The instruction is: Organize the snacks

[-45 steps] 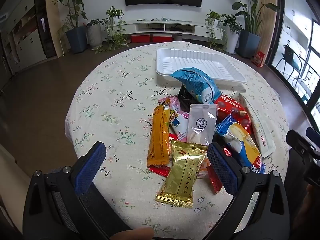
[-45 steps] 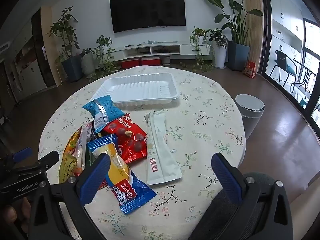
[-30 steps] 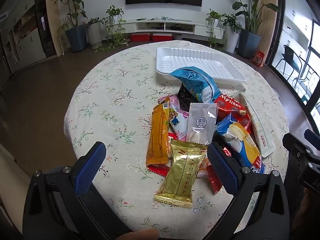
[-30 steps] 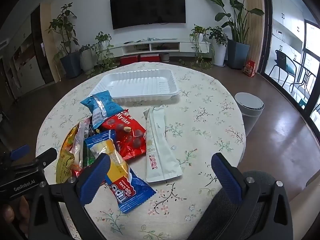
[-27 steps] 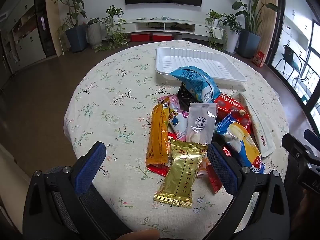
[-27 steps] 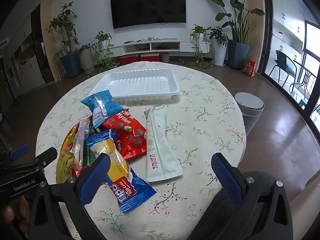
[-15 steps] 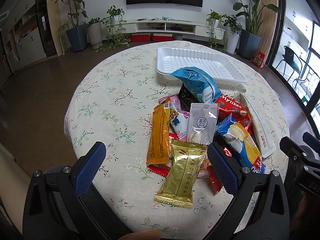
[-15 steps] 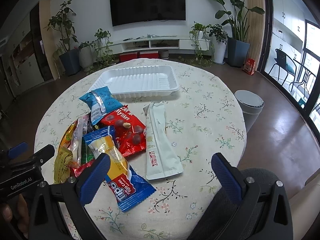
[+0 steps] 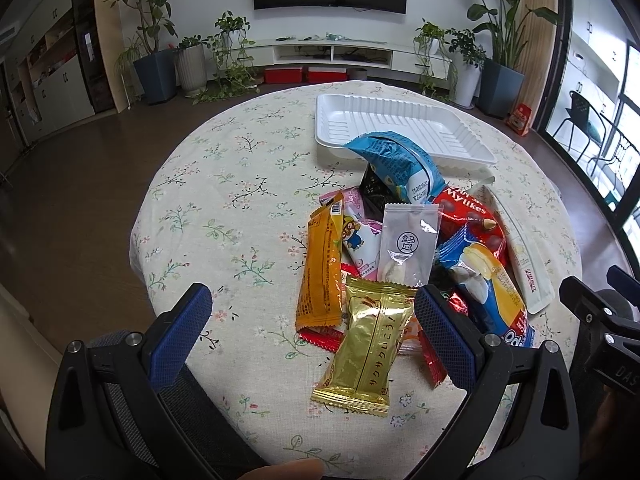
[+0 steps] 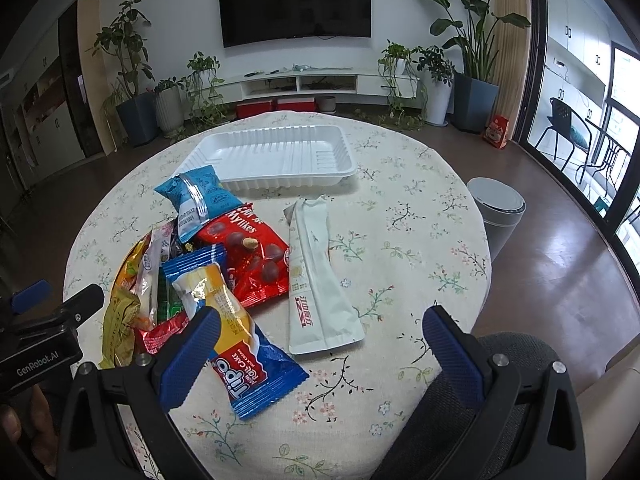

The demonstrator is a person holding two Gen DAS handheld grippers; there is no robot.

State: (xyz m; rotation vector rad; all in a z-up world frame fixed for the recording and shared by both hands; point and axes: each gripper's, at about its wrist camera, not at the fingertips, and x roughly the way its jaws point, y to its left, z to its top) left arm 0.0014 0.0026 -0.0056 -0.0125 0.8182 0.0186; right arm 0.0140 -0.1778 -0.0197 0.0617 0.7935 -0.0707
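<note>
A heap of snack packets lies on a round floral-clothed table [image 9: 224,208]. In the left wrist view a gold packet [image 9: 366,344] is nearest, beside an orange bar [image 9: 322,272], a clear white sachet [image 9: 408,246], a red Mylikes bag [image 9: 468,216] and a puffed blue bag [image 9: 394,164]. An empty white tray [image 9: 400,130] [image 10: 276,156] sits behind them. My left gripper [image 9: 312,312] hangs open above the gold packet. My right gripper [image 10: 320,328] is open over a long white pouch [image 10: 316,276] and a blue Tipo packet [image 10: 240,344].
A grey office chair back [image 10: 508,364] sits below the table's near edge. A small round bin [image 10: 496,208] stands on the floor right of the table. Potted plants [image 10: 132,80] and a TV stand [image 10: 304,80] line the far wall.
Both grippers have crept slightly forward toward the snack heap; the packets have not moved and both grippers stay open.
</note>
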